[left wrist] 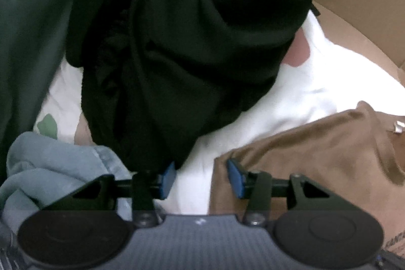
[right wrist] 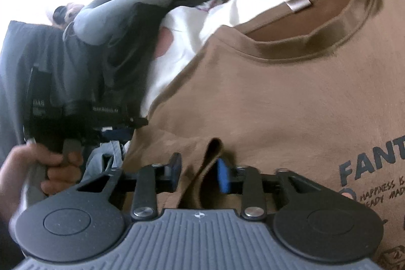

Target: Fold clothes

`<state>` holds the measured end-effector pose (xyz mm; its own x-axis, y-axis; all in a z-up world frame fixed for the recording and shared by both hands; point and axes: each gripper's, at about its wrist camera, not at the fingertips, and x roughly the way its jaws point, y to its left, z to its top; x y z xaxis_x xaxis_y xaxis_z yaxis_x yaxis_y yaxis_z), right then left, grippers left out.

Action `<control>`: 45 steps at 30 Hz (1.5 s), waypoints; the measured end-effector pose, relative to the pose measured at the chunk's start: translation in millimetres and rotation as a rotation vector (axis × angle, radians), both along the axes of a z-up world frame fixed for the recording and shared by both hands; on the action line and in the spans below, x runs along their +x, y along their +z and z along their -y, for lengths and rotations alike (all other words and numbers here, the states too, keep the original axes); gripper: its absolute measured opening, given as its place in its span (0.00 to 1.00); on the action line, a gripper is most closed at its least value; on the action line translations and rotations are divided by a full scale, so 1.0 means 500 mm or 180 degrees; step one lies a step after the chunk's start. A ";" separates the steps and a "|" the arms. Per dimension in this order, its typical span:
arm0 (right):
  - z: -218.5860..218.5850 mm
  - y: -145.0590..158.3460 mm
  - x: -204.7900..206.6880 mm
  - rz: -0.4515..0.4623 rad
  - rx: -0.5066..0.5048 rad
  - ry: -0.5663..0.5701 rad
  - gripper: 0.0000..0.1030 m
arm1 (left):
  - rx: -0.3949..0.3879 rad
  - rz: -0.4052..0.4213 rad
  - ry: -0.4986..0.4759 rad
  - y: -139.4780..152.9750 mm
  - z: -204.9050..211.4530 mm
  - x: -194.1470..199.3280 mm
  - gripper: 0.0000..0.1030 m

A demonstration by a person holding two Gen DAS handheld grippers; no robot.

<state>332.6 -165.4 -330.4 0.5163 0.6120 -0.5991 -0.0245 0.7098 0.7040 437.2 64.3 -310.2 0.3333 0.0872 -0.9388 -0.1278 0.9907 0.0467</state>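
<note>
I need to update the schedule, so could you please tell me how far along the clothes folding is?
Early. Done: nothing looks folded yet. In hand: the brown T-shirt lies spread with its collar showing, and a pinched ridge of it stands between the right gripper jaws, which stand slightly apart. The left gripper is open over the white cloth. Left: the crumpled black garment and light blue garment, besides the brown shirt itself.

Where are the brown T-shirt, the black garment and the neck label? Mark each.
brown T-shirt point(right wrist: 253, 98): right wrist view, chest below the collar.
black garment point(left wrist: 192, 47): left wrist view, middle of the crumpled heap.
neck label point(right wrist: 298, 3): right wrist view, tab inside the collar.
</note>
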 end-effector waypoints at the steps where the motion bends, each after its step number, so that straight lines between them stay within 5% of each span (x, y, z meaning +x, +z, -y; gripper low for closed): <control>1: 0.003 -0.001 0.004 -0.0004 -0.0005 0.0008 0.01 | 0.0016 -0.0006 0.0016 -0.003 0.002 0.003 0.48; 10: 0.029 0.008 0.024 -0.0088 -0.0250 -0.0059 0.03 | 0.0132 0.0004 0.0058 -0.013 0.010 0.008 0.56; 12: 0.032 0.001 0.020 -0.0191 -0.0186 -0.0035 0.23 | 0.0119 0.0023 0.0074 -0.005 0.006 0.002 0.58; 13: 0.037 -0.002 0.014 -0.0211 -0.0087 -0.0039 0.41 | 0.0108 0.0044 0.0081 0.002 0.004 -0.003 0.58; 15: 0.059 0.003 -0.008 -0.0166 0.0047 -0.0170 0.51 | 0.0104 0.0132 0.0059 0.021 0.000 -0.023 0.58; 28: 0.114 0.010 -0.136 -0.0244 0.0436 -0.0315 0.51 | -0.0065 0.0313 -0.0313 0.159 -0.047 -0.223 0.54; 40: 0.071 0.008 -0.214 -0.0287 0.0558 -0.0124 0.50 | -0.0220 0.0143 -0.0694 0.097 -0.079 -0.407 0.55; 45: 0.046 0.006 -0.235 -0.0218 0.0506 -0.0107 0.42 | -0.0261 0.0136 -0.0767 0.065 -0.065 -0.438 0.55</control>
